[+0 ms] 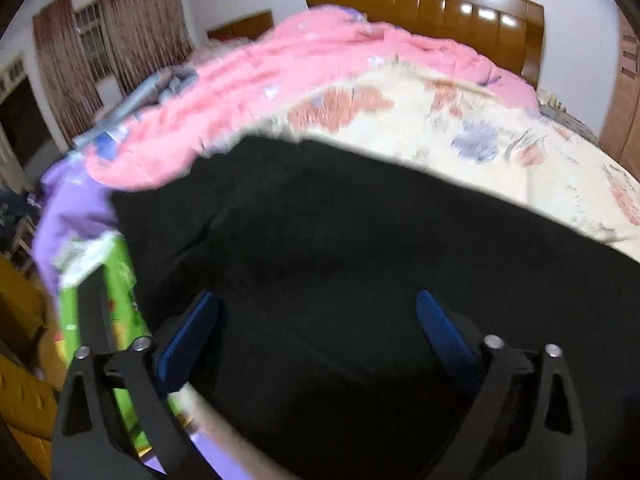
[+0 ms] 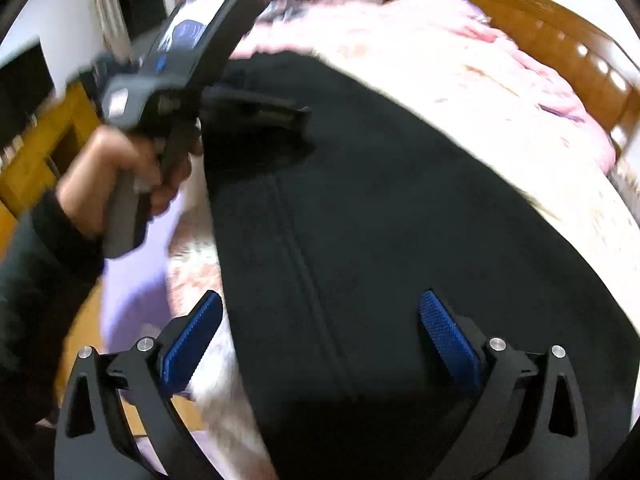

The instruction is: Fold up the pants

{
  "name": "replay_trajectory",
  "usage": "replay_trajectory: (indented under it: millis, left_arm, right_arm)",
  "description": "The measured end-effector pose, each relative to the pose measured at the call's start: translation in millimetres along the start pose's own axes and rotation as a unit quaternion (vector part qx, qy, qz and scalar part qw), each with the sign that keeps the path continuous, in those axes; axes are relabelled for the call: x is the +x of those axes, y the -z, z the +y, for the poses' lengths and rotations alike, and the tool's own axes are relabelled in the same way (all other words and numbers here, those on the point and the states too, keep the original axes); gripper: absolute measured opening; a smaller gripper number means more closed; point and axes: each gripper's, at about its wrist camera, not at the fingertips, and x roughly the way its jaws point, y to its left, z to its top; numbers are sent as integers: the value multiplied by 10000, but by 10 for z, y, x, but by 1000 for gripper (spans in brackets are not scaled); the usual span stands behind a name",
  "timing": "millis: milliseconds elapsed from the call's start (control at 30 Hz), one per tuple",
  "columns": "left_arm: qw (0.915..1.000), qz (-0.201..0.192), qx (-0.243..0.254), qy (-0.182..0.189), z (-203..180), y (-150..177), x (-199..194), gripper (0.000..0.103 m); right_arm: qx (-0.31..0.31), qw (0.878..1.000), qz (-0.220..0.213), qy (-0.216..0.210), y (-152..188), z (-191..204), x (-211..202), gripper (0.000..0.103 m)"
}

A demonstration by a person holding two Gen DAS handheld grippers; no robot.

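Note:
Black pants [image 1: 340, 248] lie spread across a bed and fill the lower half of the left wrist view. My left gripper [image 1: 318, 330] hangs open just above the cloth, its blue pads wide apart with nothing between them. In the right wrist view the same pants [image 2: 380, 220] run away from me, a seam down the middle. My right gripper [image 2: 320, 332] is open over their near end, holding nothing. The left gripper [image 2: 280, 114], held by a hand [image 2: 108, 176], reaches over the far left edge of the pants. Both views are blurred by motion.
A cream flowered bedspread [image 1: 500, 148] lies under the pants, with a heaped pink quilt [image 1: 280, 80] behind and a wooden headboard [image 1: 440, 4] at the far end. Purple cloth [image 1: 76, 200] and a green package [image 1: 120, 280] sit at the left bed edge. Yellow wooden furniture [image 2: 40, 140] stands beside the bed.

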Motion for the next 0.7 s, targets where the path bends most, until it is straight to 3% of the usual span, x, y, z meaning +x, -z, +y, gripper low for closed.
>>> replay_trajectory:
  millis: [67, 133, 233, 333, 433, 467, 533, 633, 700]
  left_arm:
    - [9989, -352, 229, 213, -183, 62, -340, 98]
    - [9934, -546, 752, 667, -548, 186, -617, 101]
    - [9767, -484, 1702, 1216, -1206, 408, -794, 101]
    - [9601, -421, 2155, 1731, -1674, 590, -841, 101]
    - [9569, -36, 2282, 1798, -1907, 708, -609, 102]
    - [9591, -105, 2047, 1954, -1866, 707, -569, 102]
    - [9591, 154, 1540, 2370, -1728, 657, -421, 102]
    - [9601, 99, 1691, 2226, -1776, 673, -400, 102]
    - [9615, 136, 1635, 2202, -1785, 663, -390, 102]
  right_arm:
    - [522, 9968, -351, 500, 178, -429, -329, 98]
    - [1174, 9888, -362, 847, 362, -874, -536, 98]
    - [1706, 9768, -284, 1262, 655, -1335, -766, 98]
    - [1995, 9643, -46, 1740, 1016, -1650, -900, 98]
    - [2304, 9490, 429, 2111, 1403, -1913, -873, 98]
    - [2384, 9494, 344, 2016, 1487, -1977, -910, 99]
    - [2451, 9506, 254, 1885, 1487, -1955, -961, 99]
    - [2346, 9415, 319, 2399, 1625, -1988, -1112, 98]
    - [2568, 9370, 141, 2362, 1804, -2057, -1288, 99]
